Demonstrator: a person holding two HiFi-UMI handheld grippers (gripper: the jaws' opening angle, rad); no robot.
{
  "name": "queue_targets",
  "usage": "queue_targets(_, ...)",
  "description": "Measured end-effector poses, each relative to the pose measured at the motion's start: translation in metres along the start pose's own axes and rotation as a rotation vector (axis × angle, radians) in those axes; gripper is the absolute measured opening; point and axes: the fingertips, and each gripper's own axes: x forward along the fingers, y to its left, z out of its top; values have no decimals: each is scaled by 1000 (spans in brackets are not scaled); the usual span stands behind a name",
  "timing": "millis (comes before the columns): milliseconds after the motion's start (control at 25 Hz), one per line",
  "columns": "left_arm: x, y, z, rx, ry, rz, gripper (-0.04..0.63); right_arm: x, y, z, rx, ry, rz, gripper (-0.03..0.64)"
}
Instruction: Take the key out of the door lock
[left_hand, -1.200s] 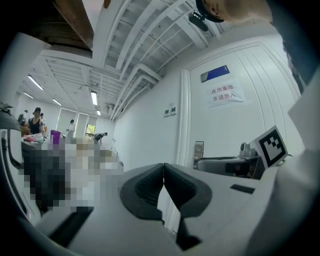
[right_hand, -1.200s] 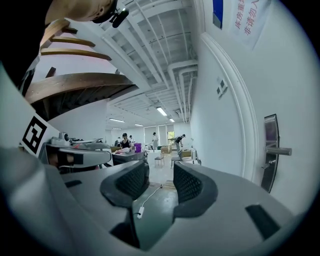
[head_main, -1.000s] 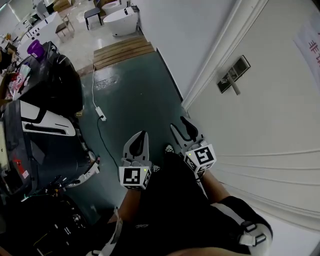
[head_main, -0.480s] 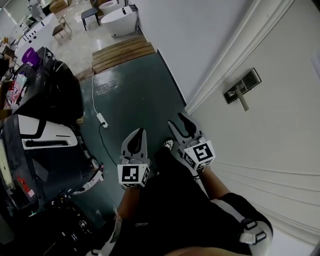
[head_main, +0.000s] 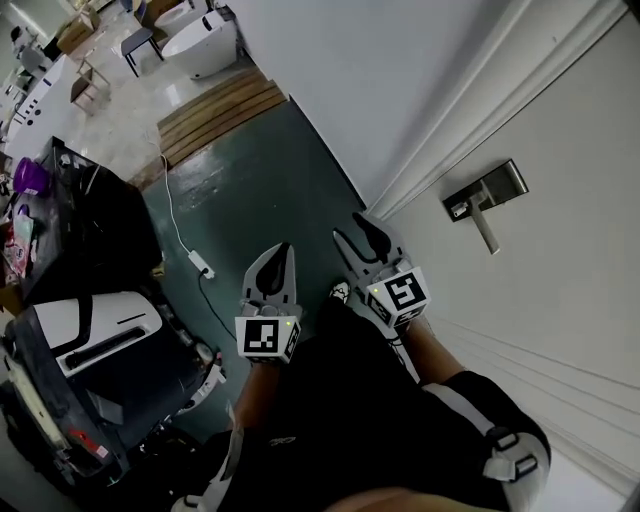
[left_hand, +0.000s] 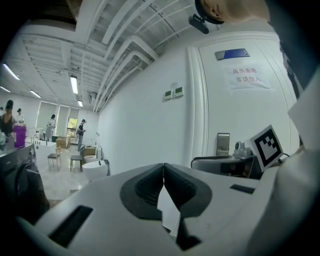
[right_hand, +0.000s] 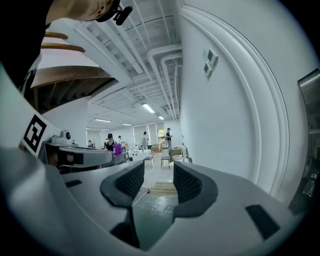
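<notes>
My right gripper (head_main: 357, 240) hangs with jaws apart and empty, my left gripper (head_main: 284, 252) just left of it with jaws pressed together on nothing, both well apart from the door lock (head_main: 485, 192) farther right on the white door (head_main: 560, 290), where the key is too small for me to pick out.

The door lock (head_main: 487, 192) is a rectangular brushed-metal plate mounted on the white door (head_main: 570, 110), near the door's edge. A straight lever handle (head_main: 486, 232) projects from it. The key is too small to make out.
</notes>
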Motion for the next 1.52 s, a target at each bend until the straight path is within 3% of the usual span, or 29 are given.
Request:
queue_targets(240,67,-17,6,36,27,-118,24,8,-49,-8,51,28,-73,190)
queue_targets(400,101,-33,4,46,56,-224,24,4,-77,-8,87,-9,-159,190)
queue_targets(560,135,-55,1,53,70,-349,25,-10,-104,-13,129,-24,-280,190)
queue_targets(800,174,-94,0,80,102,-601,24,-39,-140,-19,171,-28,-518,190)
queue_targets(1040,201,-109,-2,94,118,-802,25,-56,-158,-22,209,-41,-730,189)
queue_targets(1520,227,-132,-26,104,187,-1083,23,-78,-165,-44,312,-83,-1038,190)
